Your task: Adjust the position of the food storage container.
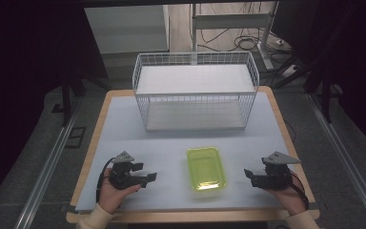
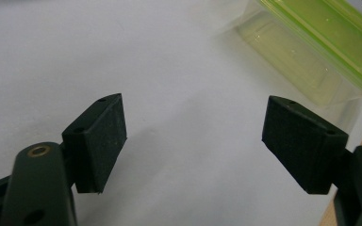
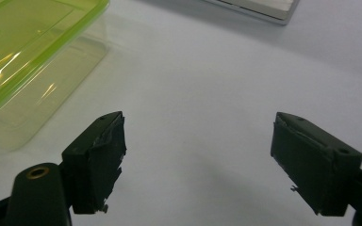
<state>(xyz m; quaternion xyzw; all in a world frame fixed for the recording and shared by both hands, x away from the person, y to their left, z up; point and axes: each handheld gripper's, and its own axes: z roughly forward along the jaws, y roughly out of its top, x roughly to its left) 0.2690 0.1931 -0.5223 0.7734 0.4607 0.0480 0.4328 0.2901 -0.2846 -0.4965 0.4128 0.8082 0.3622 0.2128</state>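
Observation:
A clear plastic box with a lime-green lid [image 1: 206, 168] lies flat near the table's front edge, between my two hands. My left gripper [image 1: 148, 177] rests to its left, jaws wide open with nothing between them. The green-lidded box [image 2: 330, 42] sits at the upper right in the left gripper view, beyond the open pads [image 2: 101, 141]. My right gripper [image 1: 249, 175] is held to the box's right, also open and holding nothing. The right gripper view has the box [image 3: 28, 56] at the upper left, apart from the pads [image 3: 96, 160].
A white wire basket [image 1: 195, 90] with a white shelf board stands at the back of the white table mat [image 1: 124, 138]; its base corner [image 3: 259, 7] peeks in at the top of the right gripper view. The wooden table edge [image 1: 88, 157] frames the mat.

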